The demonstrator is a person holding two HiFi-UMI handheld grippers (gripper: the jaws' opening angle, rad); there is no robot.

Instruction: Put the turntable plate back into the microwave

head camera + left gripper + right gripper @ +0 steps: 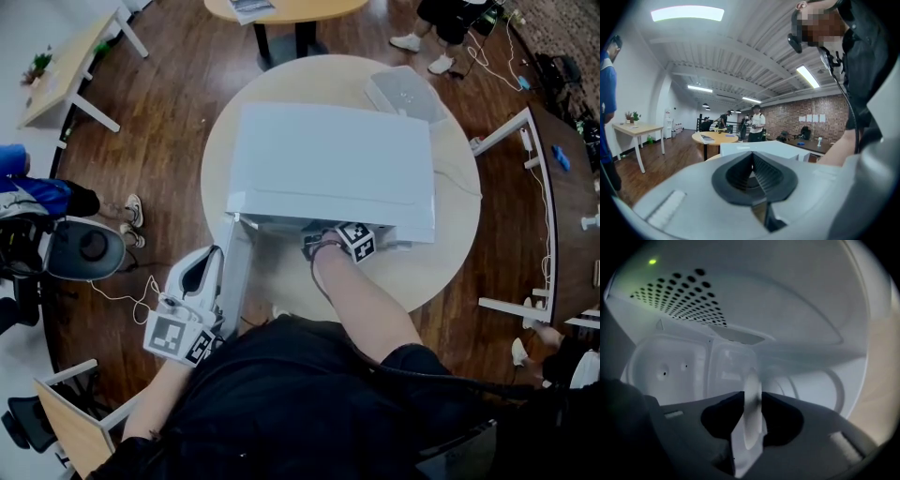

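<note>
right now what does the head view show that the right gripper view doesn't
Head view only: the microwave from above on a round table, its open door, and the left gripper beside that door. Right gripper view only: the cavity's perforated panel and the plate, its rim between the right gripper jaws. Both: the microwave.

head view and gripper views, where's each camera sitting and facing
Head view: on the person's head, looking steeply down at the microwave; shows left gripper, right gripper, right forearm.
Left gripper view: on the left gripper, facing across the room over the microwave's top; shut jaws, right forearm show.
Right gripper view: on the right gripper, facing into the microwave's cavity; its jaws show, turntable plate between them.
Shared: head and left gripper views both show the microwave's top.
</note>
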